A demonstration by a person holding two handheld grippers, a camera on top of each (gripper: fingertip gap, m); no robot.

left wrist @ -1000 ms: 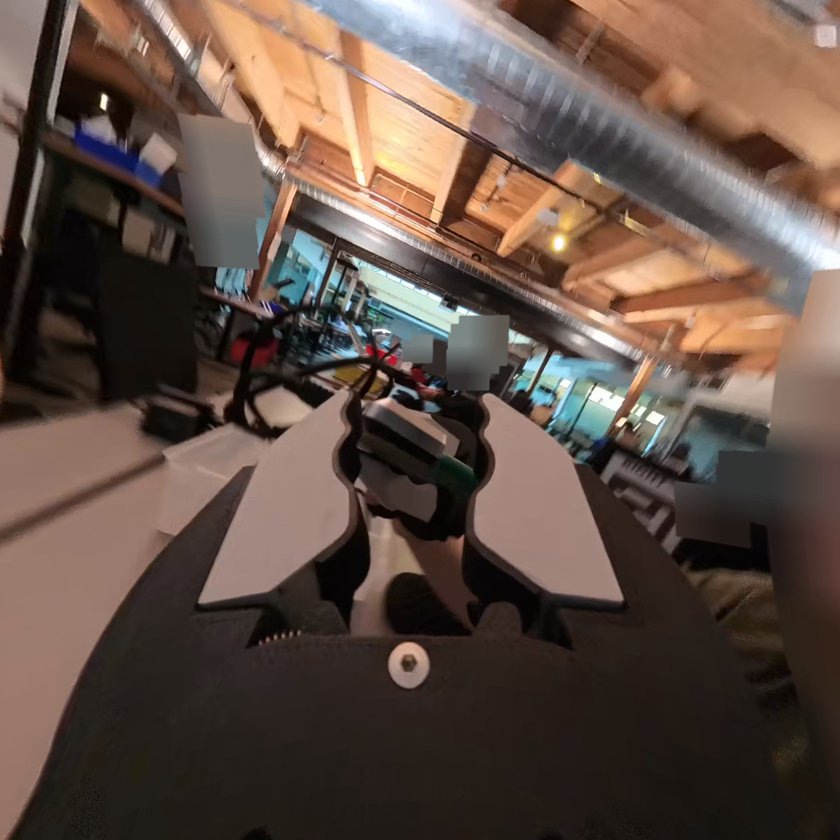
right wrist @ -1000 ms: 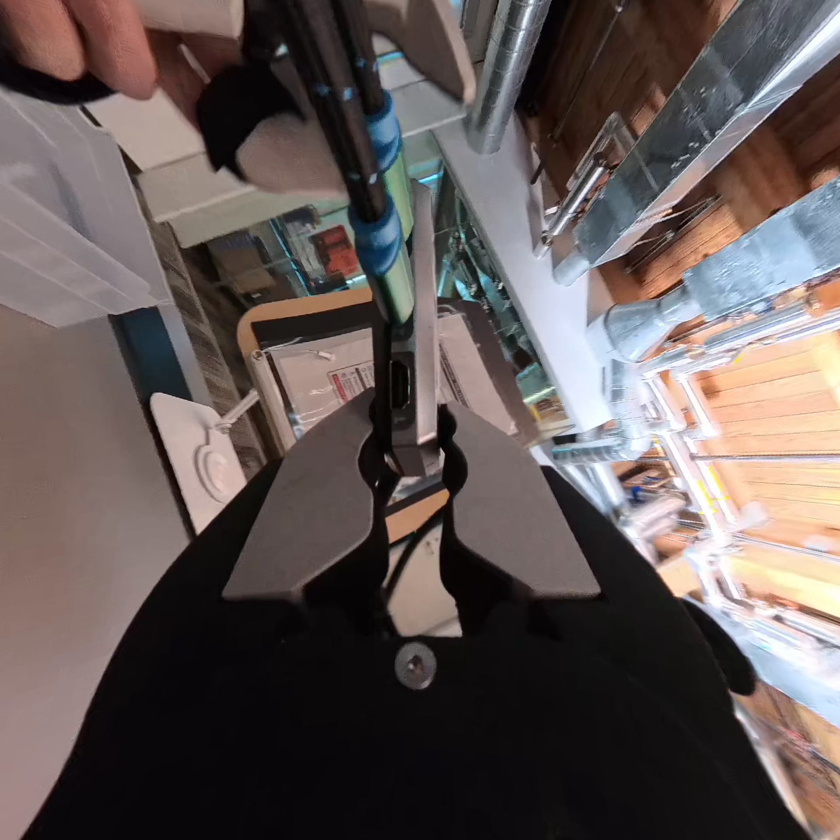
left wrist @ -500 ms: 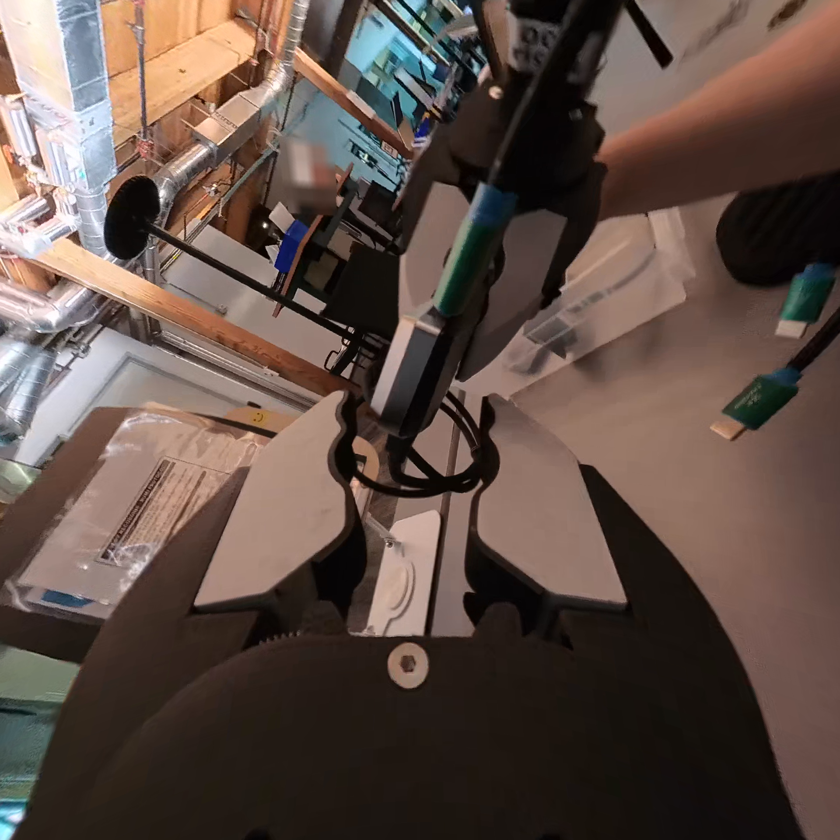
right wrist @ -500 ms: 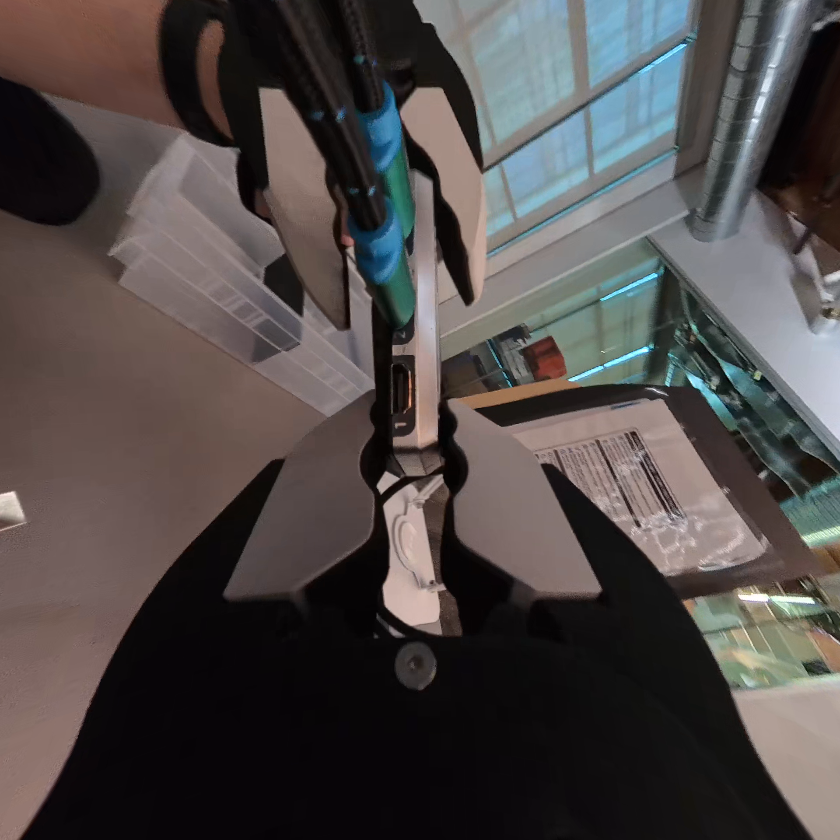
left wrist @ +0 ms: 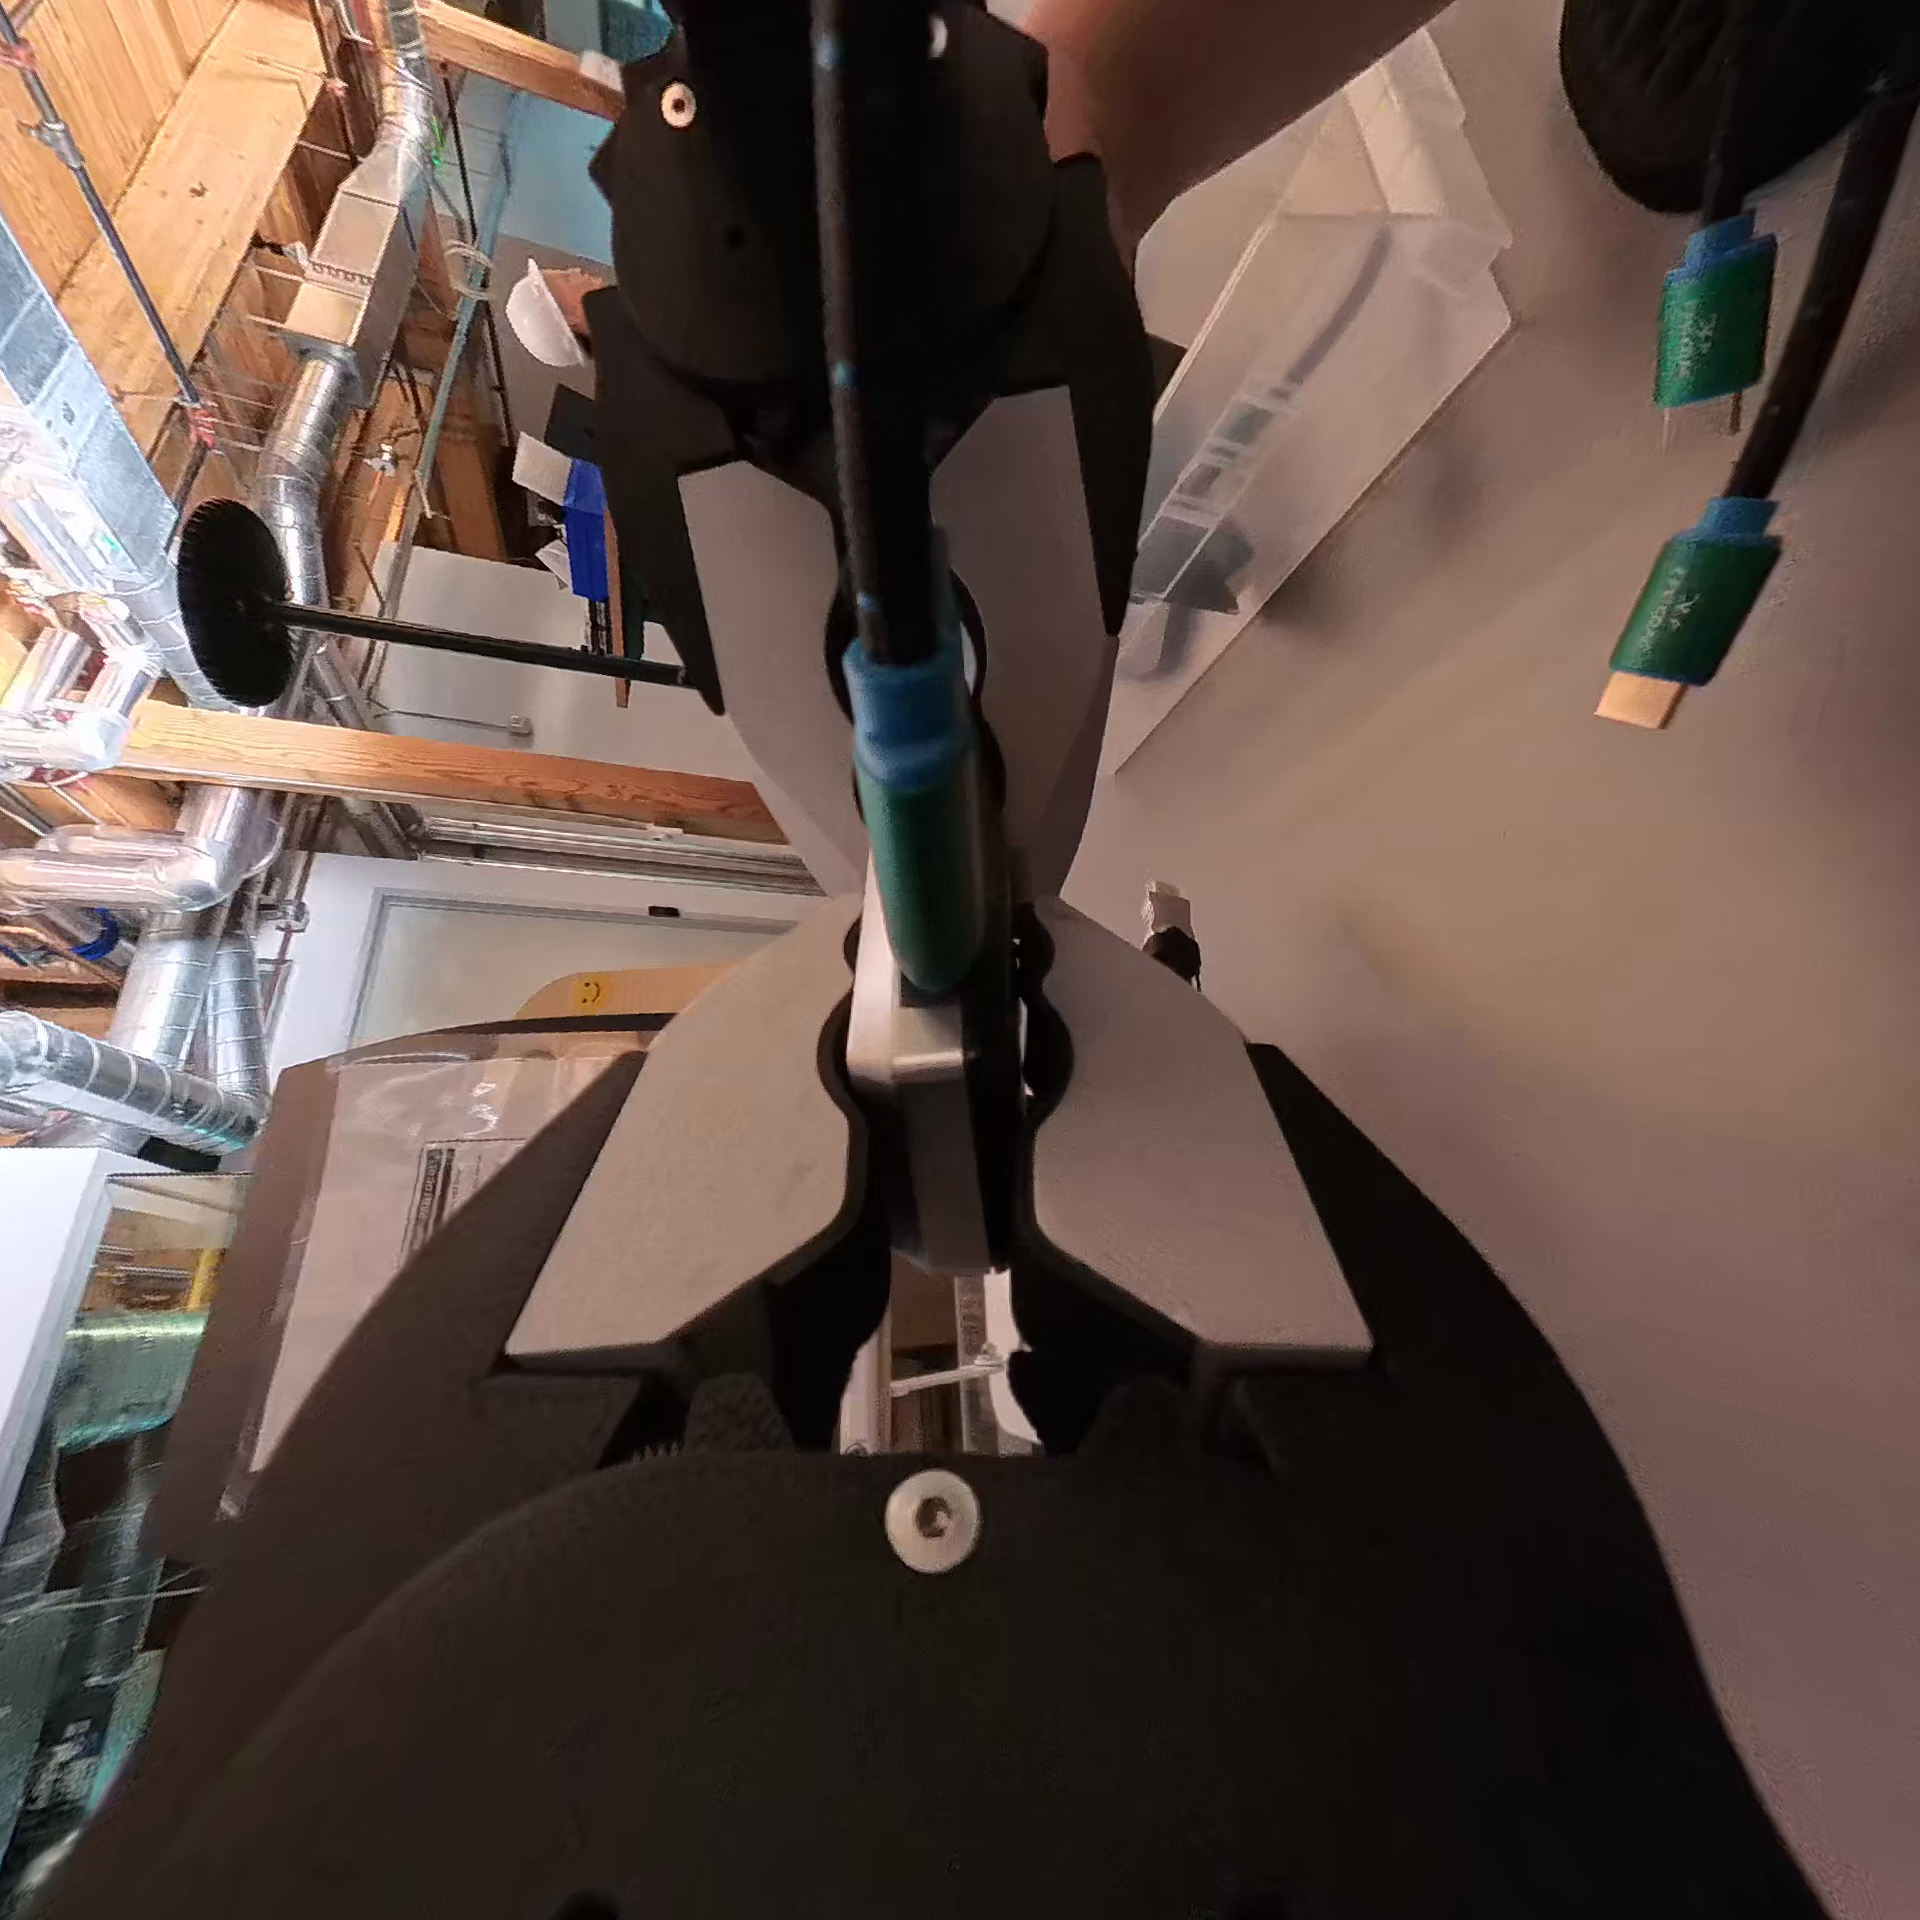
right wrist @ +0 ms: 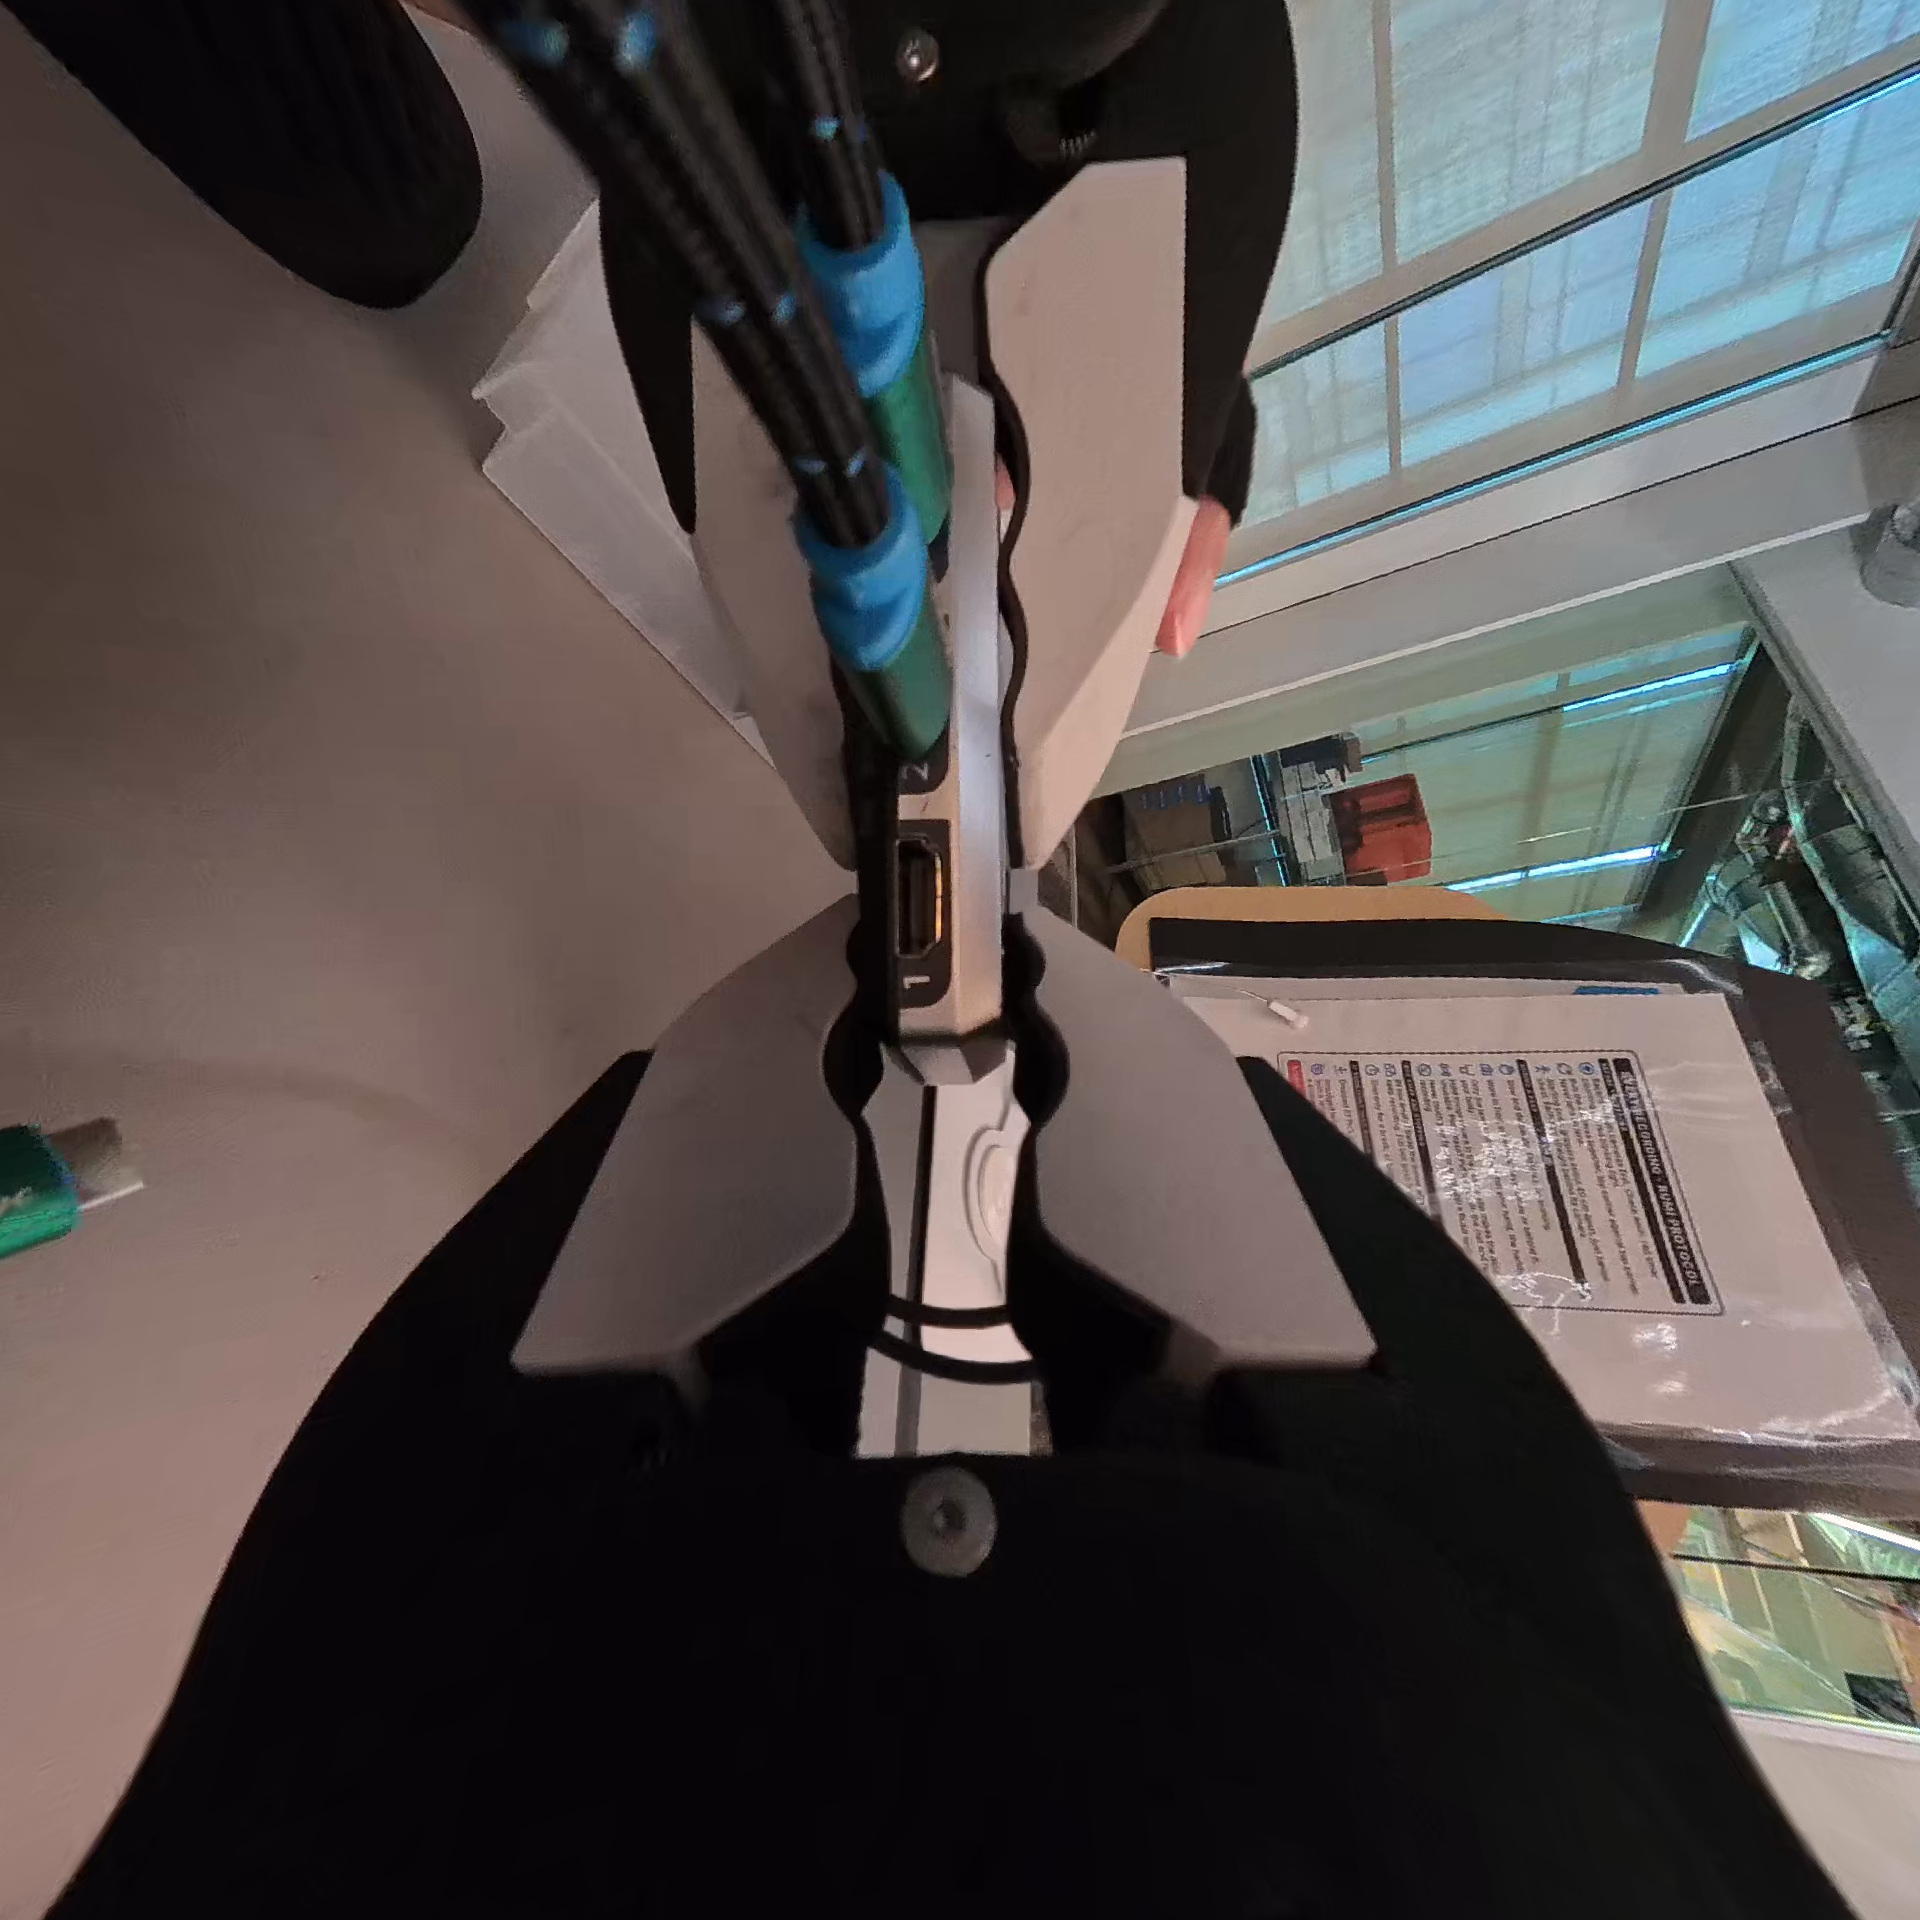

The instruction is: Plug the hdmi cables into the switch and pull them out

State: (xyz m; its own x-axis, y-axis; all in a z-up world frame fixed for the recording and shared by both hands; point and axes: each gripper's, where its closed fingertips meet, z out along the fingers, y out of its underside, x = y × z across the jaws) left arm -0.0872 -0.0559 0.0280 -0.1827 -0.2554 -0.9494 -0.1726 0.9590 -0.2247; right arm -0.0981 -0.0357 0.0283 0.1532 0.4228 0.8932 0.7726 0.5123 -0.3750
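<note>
The silver HDMI switch [left wrist: 925,1143] is held in the air between both grippers, one at each end. My left gripper [left wrist: 940,940] is shut on its near end in the left wrist view. My right gripper [right wrist: 935,935] is shut on the opposite end [right wrist: 977,831]. The right gripper's fingers [left wrist: 769,644] face mine from above. Two green plugs with blue collars [right wrist: 894,634] sit in the switch beside one empty port [right wrist: 920,899]. One plugged-in plug [left wrist: 914,842] shows in the left wrist view. Two loose green plugs [left wrist: 1688,613] hang at the right.
A grey table top [left wrist: 1558,1039] lies behind. A clear plastic bin [left wrist: 1299,416] stands on it. A black board with a bagged paper sheet [right wrist: 1507,1143] is on the other side. Another loose green plug [right wrist: 42,1184] hangs at the left. A person's arm [left wrist: 1195,94] is above.
My left gripper has swung round to face the right gripper, moved in and shut on the free end of the switch. The right gripper has kept its hold on the switch.
</note>
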